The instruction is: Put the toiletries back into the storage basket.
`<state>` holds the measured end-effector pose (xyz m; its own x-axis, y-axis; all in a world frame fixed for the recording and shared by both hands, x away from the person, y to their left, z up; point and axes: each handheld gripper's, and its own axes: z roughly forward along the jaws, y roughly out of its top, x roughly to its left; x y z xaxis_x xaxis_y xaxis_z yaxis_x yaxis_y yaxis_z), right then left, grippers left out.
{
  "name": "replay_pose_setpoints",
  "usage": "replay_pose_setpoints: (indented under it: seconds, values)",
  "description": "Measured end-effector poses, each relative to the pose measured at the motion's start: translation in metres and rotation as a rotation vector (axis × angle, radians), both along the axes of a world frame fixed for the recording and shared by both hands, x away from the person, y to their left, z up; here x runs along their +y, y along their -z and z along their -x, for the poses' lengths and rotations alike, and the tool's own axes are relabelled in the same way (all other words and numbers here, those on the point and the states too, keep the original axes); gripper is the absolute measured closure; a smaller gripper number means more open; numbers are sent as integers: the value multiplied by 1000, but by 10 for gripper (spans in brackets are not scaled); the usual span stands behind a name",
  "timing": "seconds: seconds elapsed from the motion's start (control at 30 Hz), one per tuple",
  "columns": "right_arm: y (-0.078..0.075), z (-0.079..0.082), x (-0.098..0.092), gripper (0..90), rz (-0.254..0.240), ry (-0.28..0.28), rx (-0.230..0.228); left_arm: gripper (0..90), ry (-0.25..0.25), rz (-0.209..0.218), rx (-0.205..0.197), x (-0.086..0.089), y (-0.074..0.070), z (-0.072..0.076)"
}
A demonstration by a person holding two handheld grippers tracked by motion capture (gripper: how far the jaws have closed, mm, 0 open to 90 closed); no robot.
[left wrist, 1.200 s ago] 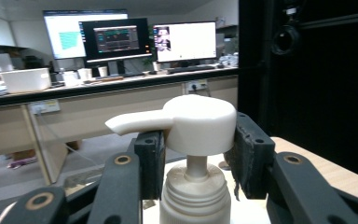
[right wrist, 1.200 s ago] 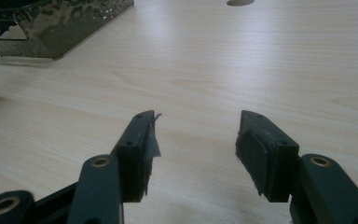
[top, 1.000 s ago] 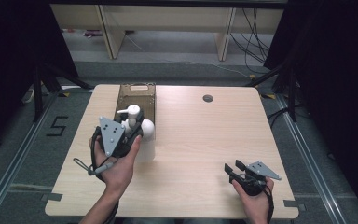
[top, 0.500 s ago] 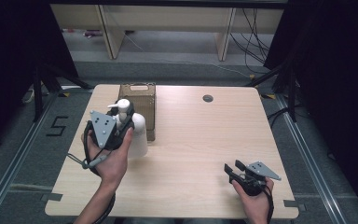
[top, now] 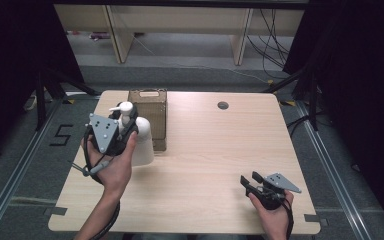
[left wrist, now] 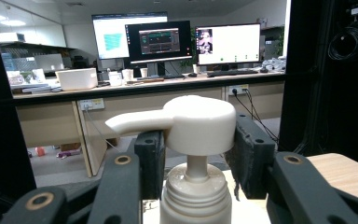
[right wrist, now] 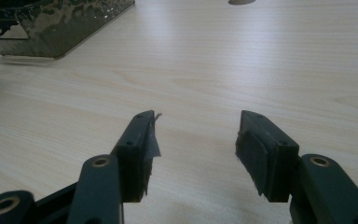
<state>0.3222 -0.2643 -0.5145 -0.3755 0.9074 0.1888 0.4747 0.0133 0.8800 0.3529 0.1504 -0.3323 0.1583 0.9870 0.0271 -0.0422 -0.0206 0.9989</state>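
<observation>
A white pump bottle point(top: 142, 146) stands upright at the table's left, beside a brown box point(top: 151, 116). My left gripper point(top: 124, 120) is shut on the bottle's pump head point(left wrist: 199, 125), one black pad pressing each side, with the spout pointing left in the left gripper view. Whether the bottle's base touches the table I cannot tell. My right gripper point(top: 250, 178) rests low near the table's front right, jaws open over bare wood point(right wrist: 196, 140) with nothing between them.
The light wooden table point(top: 220, 150) has a round cable hole point(top: 223, 105) at the far side. The brown box point(right wrist: 51, 21) has a patterned open-topped wall. Beyond the table stand wooden shelf legs, cables and a dark floor; desks with monitors point(left wrist: 158, 42) lie farther off.
My left gripper has carried the pump bottle to the left, along the box's side. The right gripper has stayed where it was.
</observation>
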Motion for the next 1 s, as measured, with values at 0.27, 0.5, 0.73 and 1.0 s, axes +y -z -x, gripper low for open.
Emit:
replay_pose_setpoints:
  seconds: [0.27,0.5,0.73,1.0]
  values:
    - [0,0,1,474,-1,3,6,592,-4,-3,-4,4,-2,-4]
    - [0,0,1,474,-6,3,6,592,-9,-5,-2,7,-4,-10]
    - [0,0,-1,474,19,-2,-9,592,-5,2,-2,9,-5,-13]
    - [1,-1,-2,474,17,-15,-22,592,-1,19,-13,12,-10,-15]
